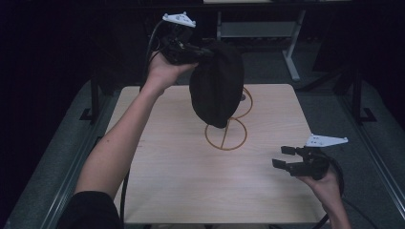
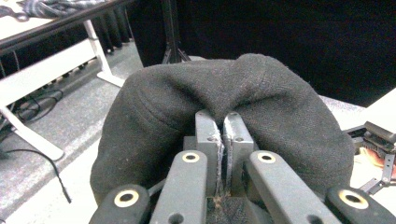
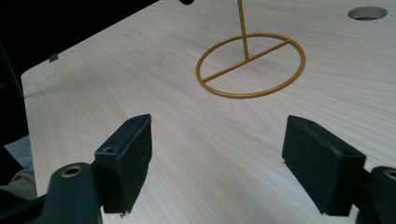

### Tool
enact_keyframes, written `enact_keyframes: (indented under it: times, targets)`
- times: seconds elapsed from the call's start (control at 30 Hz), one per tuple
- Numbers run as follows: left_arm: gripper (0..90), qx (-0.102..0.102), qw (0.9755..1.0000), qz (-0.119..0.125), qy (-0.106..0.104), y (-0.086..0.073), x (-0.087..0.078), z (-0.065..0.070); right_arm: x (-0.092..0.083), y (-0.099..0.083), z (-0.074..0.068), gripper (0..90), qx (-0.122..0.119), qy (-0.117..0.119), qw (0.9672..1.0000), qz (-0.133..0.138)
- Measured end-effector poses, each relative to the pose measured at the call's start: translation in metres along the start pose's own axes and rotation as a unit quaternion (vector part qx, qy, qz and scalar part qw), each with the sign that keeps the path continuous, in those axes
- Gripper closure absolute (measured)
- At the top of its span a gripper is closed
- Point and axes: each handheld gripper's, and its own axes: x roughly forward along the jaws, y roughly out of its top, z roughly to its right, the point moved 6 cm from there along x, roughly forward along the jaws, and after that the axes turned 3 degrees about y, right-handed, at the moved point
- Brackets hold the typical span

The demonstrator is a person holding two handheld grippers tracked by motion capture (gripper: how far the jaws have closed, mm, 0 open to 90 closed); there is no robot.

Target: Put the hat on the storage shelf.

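Note:
A black knit beanie (image 1: pixel 217 83) hangs in the air above the table, over a yellow wire stand (image 1: pixel 227 136) with a round base. My left gripper (image 1: pixel 203 53) is raised at the back left and is shut on the beanie's rim. In the left gripper view the beanie (image 2: pixel 243 107) bulges around the two pressed-together jaws of my left gripper (image 2: pixel 224 123). My right gripper (image 1: pixel 282 157) rests low near the table's right front edge, open, nothing between its pads (image 3: pixel 128 158). In the right gripper view the wire stand (image 3: pixel 250 65) lies ahead on the wood.
The light wooden table (image 1: pixel 181 167) has a round hole (image 3: pixel 367 12) near the stand. Another table's white legs (image 1: pixel 291 57) stand on the grey floor behind. Dark floor and rails run along both sides.

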Motion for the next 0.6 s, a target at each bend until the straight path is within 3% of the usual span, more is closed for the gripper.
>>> enact_keyframes:
  times: [0.6]
  targets:
    - [87.6, 0.011, 0.999, -0.043, -0.003, 0.013, 0.041, 0.007, 0.003, -0.004, 0.001, 23.7, -0.001, 0.001, 0.9999, -0.011]
